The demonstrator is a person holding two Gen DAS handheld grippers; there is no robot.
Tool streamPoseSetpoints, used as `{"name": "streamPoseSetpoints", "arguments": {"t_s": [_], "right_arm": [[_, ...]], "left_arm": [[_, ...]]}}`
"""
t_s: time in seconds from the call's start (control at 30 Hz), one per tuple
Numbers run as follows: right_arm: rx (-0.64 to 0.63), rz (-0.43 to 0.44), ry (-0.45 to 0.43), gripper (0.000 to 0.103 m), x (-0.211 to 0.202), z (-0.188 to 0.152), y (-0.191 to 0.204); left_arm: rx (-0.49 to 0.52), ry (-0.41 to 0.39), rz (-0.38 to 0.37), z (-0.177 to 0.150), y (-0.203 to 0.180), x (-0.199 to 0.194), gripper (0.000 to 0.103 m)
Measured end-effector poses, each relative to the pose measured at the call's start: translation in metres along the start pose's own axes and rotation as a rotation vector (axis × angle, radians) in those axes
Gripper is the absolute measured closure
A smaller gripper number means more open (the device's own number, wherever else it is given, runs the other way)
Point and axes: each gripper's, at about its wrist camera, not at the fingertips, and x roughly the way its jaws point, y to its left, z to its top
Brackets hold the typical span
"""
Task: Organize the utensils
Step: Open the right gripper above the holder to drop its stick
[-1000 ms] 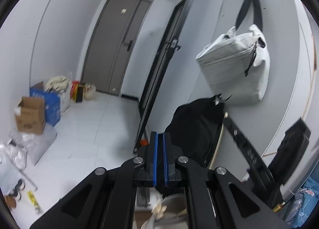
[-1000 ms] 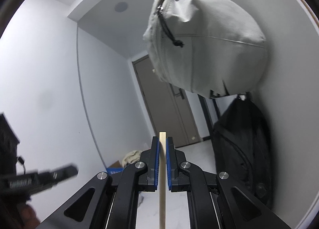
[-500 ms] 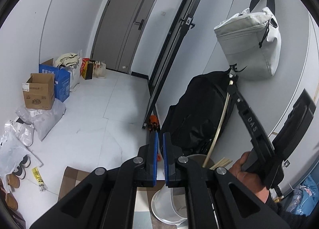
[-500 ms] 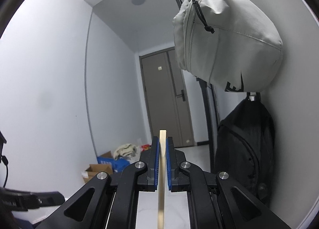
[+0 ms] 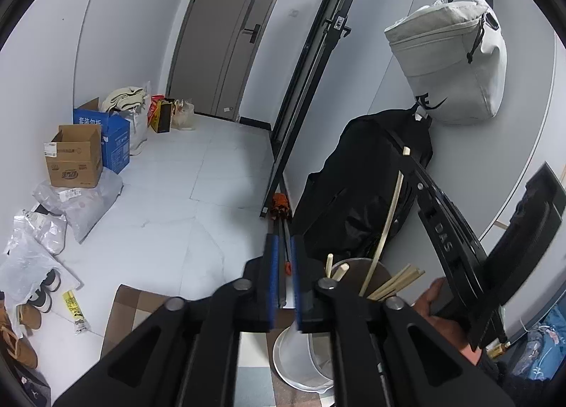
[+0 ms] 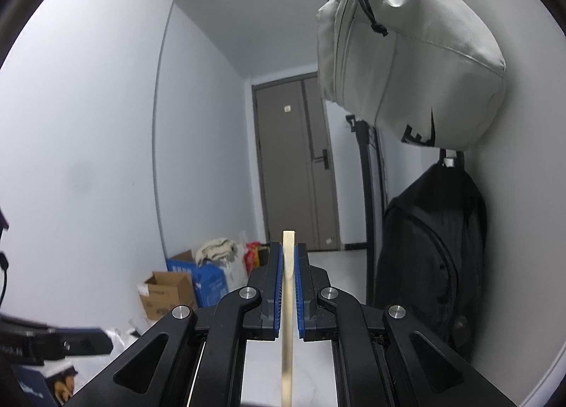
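**Right claw grips a chopstick above the holder; left claw is parting, empty**

My right claw (image 6: 290, 286) is clamped narrowly on a single wooden chopstick (image 6: 287, 318), which stands upright between the blue pads (image 6: 278, 286), its squared top poking just above the fingertips. From my left wrist view I see the same chopstick (image 5: 389, 208) slanting down into the brown utensil holder (image 5: 353, 265), with the right claw's black frame (image 5: 445, 237) and the person's hand (image 5: 435, 304) beside it.

My left claw (image 5: 283, 283) has its jaws opening at this moment, showing a slim gap with nothing between the pads; only floor and a white container (image 5: 300, 364) show through and below it.

The holder sits just right of my left claw's fingertips. Several more chopsticks (image 5: 396, 283) lean out of it toward the right, and two short ends (image 5: 336, 267) stick up at its left rim.

Behind the holder a black backpack (image 5: 357, 191) hangs against the wall, with a grey bag (image 5: 456, 63) hung above it. Across the floor, cardboard boxes (image 5: 76, 159) and plastic bags (image 5: 85, 201) sit near a grey door (image 5: 230, 35).
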Motion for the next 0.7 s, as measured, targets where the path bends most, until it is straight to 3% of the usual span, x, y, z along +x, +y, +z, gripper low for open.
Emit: {"name": "streamPoseSetpoints", "arguments": {"t_s": [0.07, 0.2, 0.27, 0.3, 0.37, 0.43, 0.7], "right_arm": [[-0.007, 0.014, 0.024, 0.097, -0.006, -0.002, -0.002], [0.017, 0.040, 0.084, 0.095, -0.020, -0.007, -0.010], [0.019, 0.054, 0.122, 0.094, -0.029, -0.009, -0.013], [0.020, 0.075, 0.147, 0.084, -0.034, -0.011, -0.015], [0.034, 0.095, 0.174, 0.061, -0.047, -0.011, -0.017], [0.080, 0.131, 0.193, 0.034, -0.066, -0.009, -0.024], [0.147, 0.162, 0.225, 0.029, -0.129, -0.004, -0.033]], "left_arm": [[-0.009, -0.007, 0.003, 0.000, 0.000, -0.003, 0.082], [-0.003, -0.011, -0.001, -0.001, -0.005, -0.008, 0.074], [0.006, -0.013, -0.001, -0.001, -0.010, -0.013, 0.064], [0.010, -0.015, -0.002, -0.001, -0.013, -0.014, 0.061], [0.020, -0.012, -0.002, -0.003, -0.018, -0.017, 0.043], [0.029, -0.006, 0.006, -0.006, -0.024, -0.021, 0.039], [0.023, 0.013, 0.019, -0.021, -0.038, -0.039, 0.038]]}}
